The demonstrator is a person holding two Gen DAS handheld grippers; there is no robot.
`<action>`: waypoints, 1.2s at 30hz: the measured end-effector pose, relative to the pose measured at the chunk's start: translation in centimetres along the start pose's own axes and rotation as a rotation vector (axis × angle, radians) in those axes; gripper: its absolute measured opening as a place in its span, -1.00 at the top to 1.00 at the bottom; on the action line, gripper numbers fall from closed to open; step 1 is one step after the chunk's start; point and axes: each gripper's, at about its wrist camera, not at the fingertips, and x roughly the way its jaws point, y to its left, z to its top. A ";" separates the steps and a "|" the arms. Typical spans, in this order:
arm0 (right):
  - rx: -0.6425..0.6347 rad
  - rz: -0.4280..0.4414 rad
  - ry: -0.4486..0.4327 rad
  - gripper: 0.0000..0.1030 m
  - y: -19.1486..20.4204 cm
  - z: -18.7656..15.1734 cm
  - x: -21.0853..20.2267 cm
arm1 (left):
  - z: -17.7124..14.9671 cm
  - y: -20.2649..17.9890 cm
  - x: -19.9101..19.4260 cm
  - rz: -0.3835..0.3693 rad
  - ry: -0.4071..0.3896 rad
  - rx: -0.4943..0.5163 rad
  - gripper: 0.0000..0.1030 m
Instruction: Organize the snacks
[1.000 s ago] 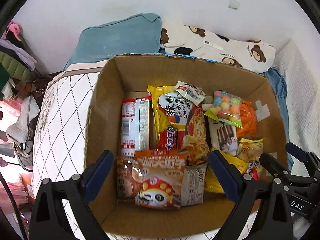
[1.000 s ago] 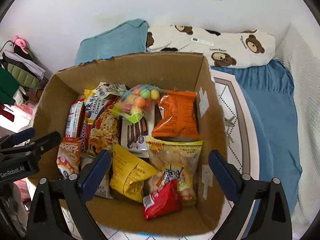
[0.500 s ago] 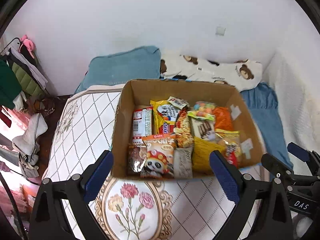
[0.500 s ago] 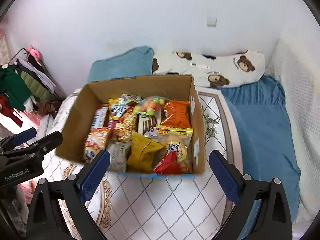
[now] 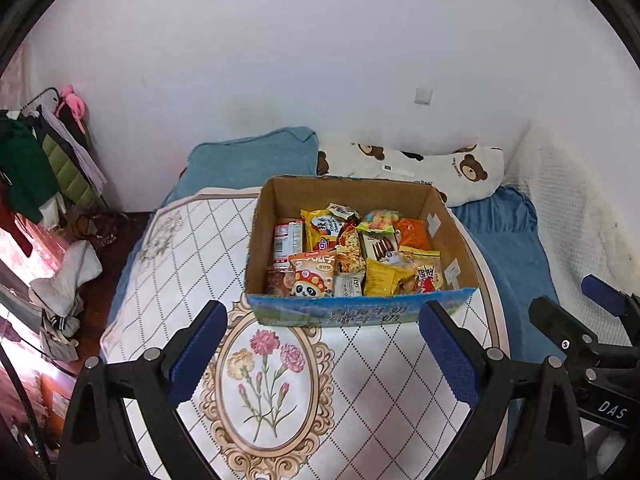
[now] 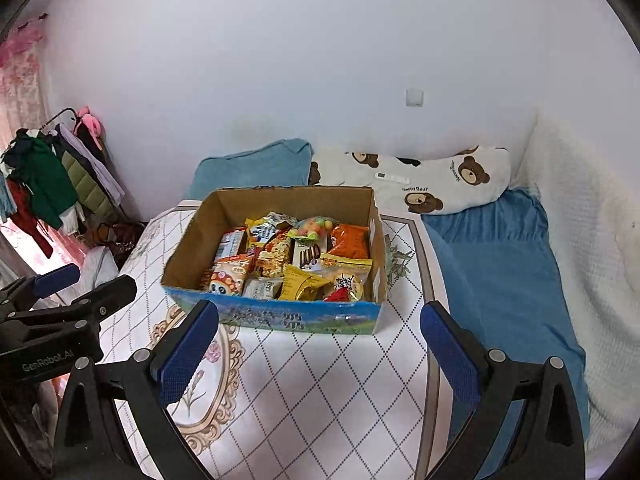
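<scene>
Snacks (image 5: 352,256) sat packed in cardboard box (image 5: 360,314) on quilt (image 5: 168,264), beyond left gripper (image 5: 324,354) and right gripper (image 6: 320,350), both spread wide, empty

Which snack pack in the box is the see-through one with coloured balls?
The candy bag lying on top at the back, left of the orange packet; every other pack is opaque.

White wall (image 5: 280,60) behind bed (image 6: 500,264) (clothes rack (image 6: 52,184) at left).
</scene>
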 end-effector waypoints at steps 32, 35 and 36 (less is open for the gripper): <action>0.028 -0.025 -0.053 -1.00 -0.1 0.2 0.7 | -0.3 0.9 1.4 0.057 -0.033 -0.022 -0.99; 0.034 -0.027 -0.040 -1.00 -0.3 0.5 2.6 | 0.2 1.0 2.8 0.073 -0.022 -0.020 -0.99; 0.033 -0.029 -0.033 -1.00 -0.3 0.6 3.2 | 0.4 1.2 3.2 0.070 -0.020 -0.024 -0.99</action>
